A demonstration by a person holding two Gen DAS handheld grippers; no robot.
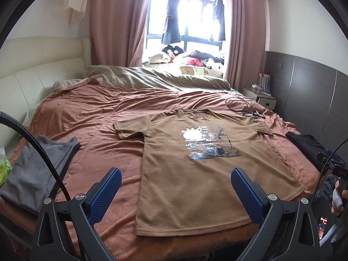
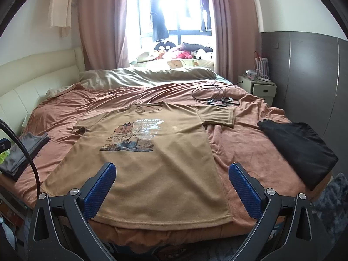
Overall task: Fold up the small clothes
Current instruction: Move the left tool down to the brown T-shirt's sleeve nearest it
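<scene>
Nearest the cameras, the left hand-held gripper (image 1: 175, 192) and the right hand-held gripper (image 2: 171, 187) both hang above the near edge of the bed (image 1: 97, 113), each with its blue pads spread wide and nothing between them. Just beyond them lies the brown T-shirt (image 1: 195, 174), print side up and flat on the rust-coloured bedspread, hem toward the near edge, collar toward the far side, both sleeves laid out — no fold has been made in it yet, so I judge this garment is at the very start. To the left sits a grey folded garment (image 1: 37, 169) and to the right a black folded garment (image 2: 300, 145), each well apart from the shirt; they look like finished pieces, though which were done in this session cannot be told. Farther off, a coil of black cable (image 2: 213, 93) rests near the right sleeve, then a rumpled olive duvet (image 2: 148, 76), and at the far end the window (image 2: 180, 15) with clothes hanging against the light. The left view alone shows a person's hand (image 1: 338, 195) at the right edge gripping the other tool's handle; the right view alone makes the print's lettering legible and shows the black garment whole.
</scene>
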